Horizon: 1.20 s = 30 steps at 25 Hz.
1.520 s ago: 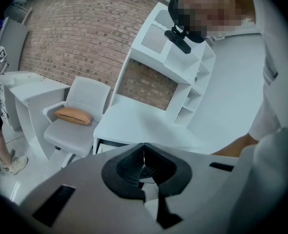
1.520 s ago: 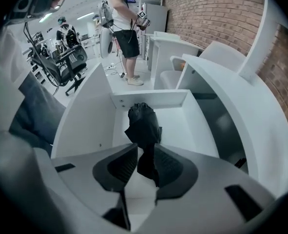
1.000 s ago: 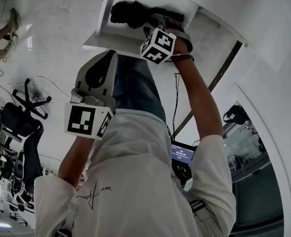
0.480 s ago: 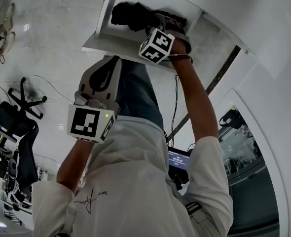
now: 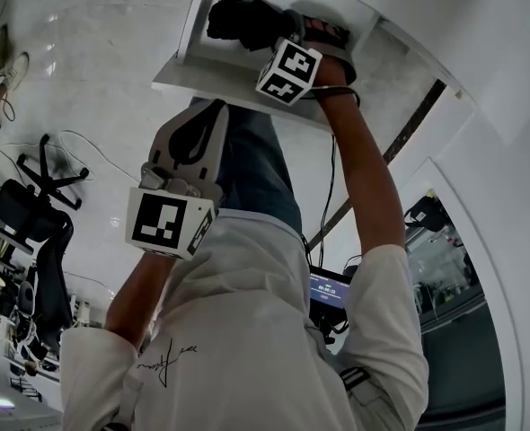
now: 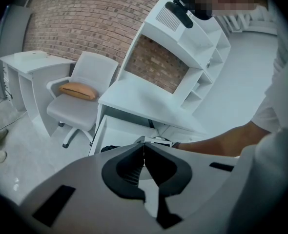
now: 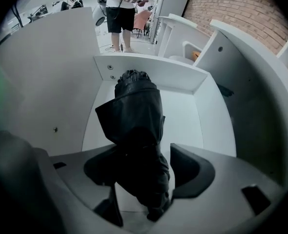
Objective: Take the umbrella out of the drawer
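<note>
My right fingers (image 7: 195,172) stand wide, having just been opening, with the umbrella (image 7: 136,116) between them but not squeezed: a gap shows at the right-hand pad. The right gripper (image 7: 141,150) points steeply down into the open drawer (image 7: 215,121), where the folded black umbrella lies on the white floor. Its long axis runs from under my jaws toward the drawer's far wall, square across the line the pads close along (a good lie for a pinch, I judge). My left gripper (image 6: 144,143) is closed on nothing and hangs outside the drawer front, so the right hand is the nearer. I read no brand or label on the umbrella. The only print is the square markers on the cubes (image 5: 287,70), plus a scrawl on my shirt (image 5: 247,312) that I cannot make out.
</note>
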{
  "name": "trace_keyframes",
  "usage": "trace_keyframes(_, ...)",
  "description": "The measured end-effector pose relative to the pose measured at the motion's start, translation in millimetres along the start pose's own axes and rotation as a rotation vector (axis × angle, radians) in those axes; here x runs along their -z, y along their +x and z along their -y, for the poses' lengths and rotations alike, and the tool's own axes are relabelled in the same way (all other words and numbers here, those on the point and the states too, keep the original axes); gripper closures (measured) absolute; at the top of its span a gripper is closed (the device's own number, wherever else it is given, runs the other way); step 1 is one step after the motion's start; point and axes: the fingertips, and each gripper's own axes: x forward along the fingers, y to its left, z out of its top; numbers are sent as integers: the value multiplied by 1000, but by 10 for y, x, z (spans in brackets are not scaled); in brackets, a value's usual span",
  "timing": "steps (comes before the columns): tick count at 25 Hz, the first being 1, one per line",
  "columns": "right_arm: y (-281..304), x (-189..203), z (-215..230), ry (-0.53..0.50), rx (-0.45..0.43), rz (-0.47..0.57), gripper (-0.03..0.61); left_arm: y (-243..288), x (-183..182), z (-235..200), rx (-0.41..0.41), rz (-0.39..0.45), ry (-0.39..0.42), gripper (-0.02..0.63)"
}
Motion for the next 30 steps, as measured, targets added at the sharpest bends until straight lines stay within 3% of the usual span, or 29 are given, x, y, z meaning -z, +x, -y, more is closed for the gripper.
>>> trace_keyframes(6, 133, 33, -4, -13, -59, -26, 313, 73, 33, -7, 2, -15, -10, 597)
trace_keyframes(30, 343, 68, -64, -90, -145, -97, 313, 229, 176, 9, 15, -51, -52, 597)
